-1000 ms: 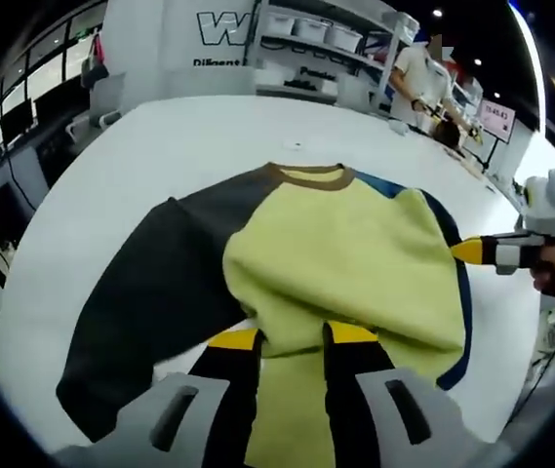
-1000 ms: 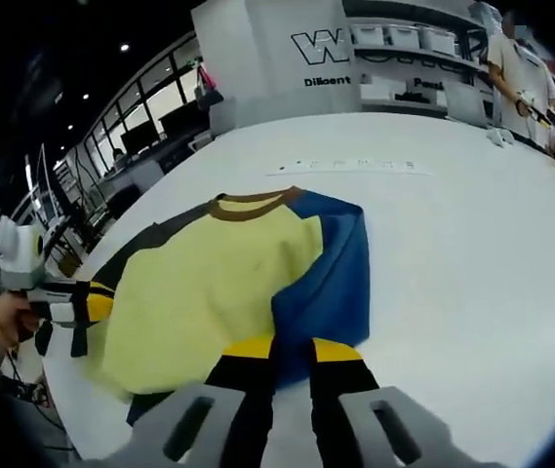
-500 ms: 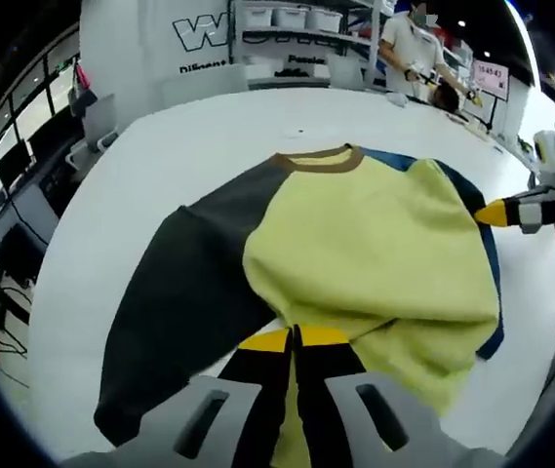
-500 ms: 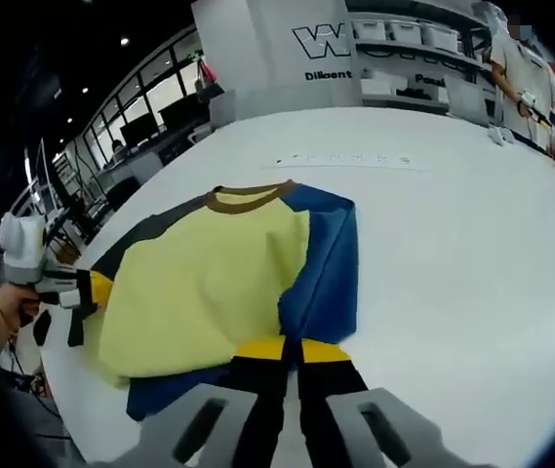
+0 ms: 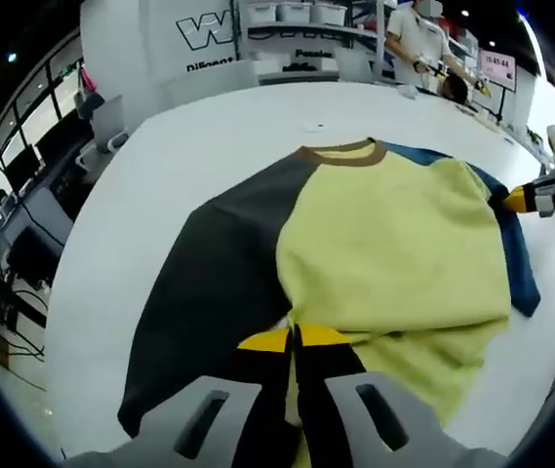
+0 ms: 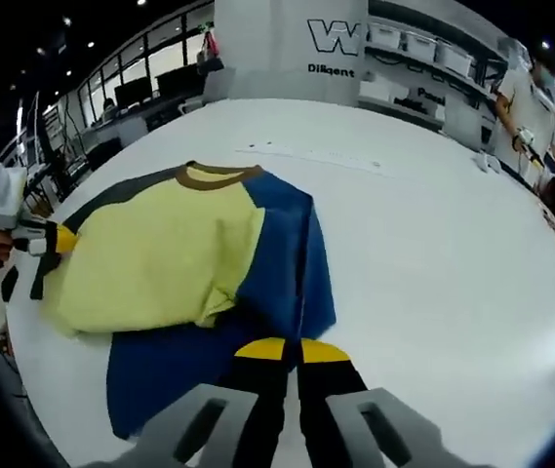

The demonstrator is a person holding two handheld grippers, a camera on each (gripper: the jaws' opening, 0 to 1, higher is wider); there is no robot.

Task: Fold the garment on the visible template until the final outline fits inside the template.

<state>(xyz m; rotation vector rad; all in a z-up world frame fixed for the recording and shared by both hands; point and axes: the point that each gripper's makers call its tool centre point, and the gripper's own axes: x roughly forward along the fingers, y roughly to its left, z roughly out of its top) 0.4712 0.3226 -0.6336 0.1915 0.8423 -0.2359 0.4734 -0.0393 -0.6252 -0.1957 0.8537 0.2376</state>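
Both grippers (image 5: 294, 338) (image 6: 292, 349) clamped on garment (image 5: 394, 244) — white table (image 6: 433, 244)

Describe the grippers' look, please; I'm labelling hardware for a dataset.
Each gripper, left gripper and right gripper, has two black jaws with yellow tips rising from a pale grey slotted body. Seen from across the table, each carries a white top piece.

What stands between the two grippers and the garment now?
Nothing visible does. The left gripper is shut on the garment at its yellow hem, and the right gripper is shut on its blue edge.
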